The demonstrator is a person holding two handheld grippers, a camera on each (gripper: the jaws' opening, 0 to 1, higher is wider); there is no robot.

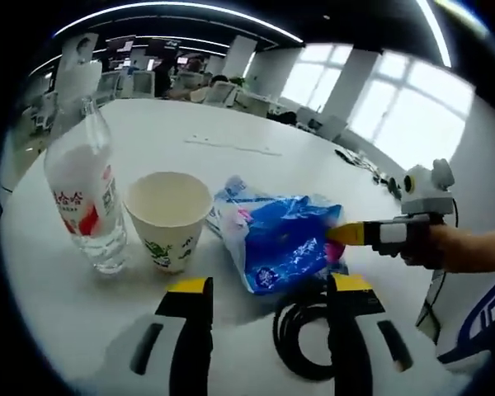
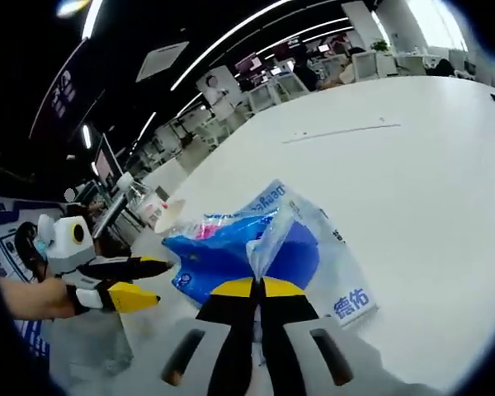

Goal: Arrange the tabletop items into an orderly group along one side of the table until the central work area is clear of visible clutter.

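Jaws apart, the left gripper (image 1: 268, 293) hovers over a coiled black cable (image 1: 301, 342) near the white table's (image 1: 256, 153) near edge. Just beyond, the right gripper (image 2: 257, 289) is clamped on a blue plastic bag (image 1: 280, 239), beside a paper cup (image 1: 169, 219) and a clear bottle (image 1: 87, 198).

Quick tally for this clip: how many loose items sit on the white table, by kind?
Plastic bottle: 1
Paper cup: 1
Blue plastic packet: 1, pinched at its edge by the right gripper
Black coiled cable: 1
Total: 4
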